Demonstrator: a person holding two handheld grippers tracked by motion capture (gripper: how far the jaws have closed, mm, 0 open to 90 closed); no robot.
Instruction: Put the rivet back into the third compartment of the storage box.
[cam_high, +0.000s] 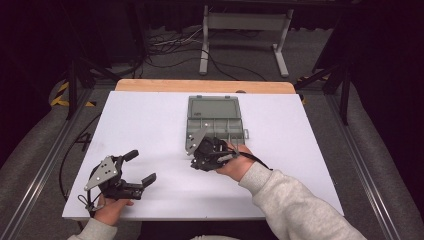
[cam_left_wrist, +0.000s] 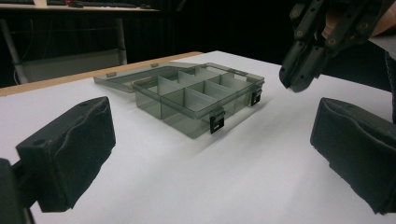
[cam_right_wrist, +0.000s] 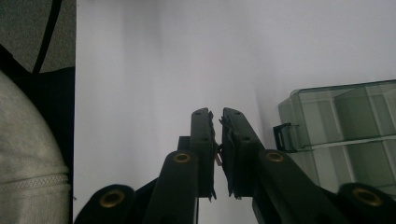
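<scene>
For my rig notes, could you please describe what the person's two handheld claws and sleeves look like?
Both claws are black, jointed frames. The left claw carries a grey three-cornered plate with small holes, and its fingers end in thick black padded blocks. The right claw has brass-coloured rivets at its joints, and a black cable trails from it. The person wears light grey knit sleeves with ribbed cuffs.

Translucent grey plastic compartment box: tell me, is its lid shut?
No, the translucent grey plastic compartment box has its lid folded flat open behind it.
</scene>
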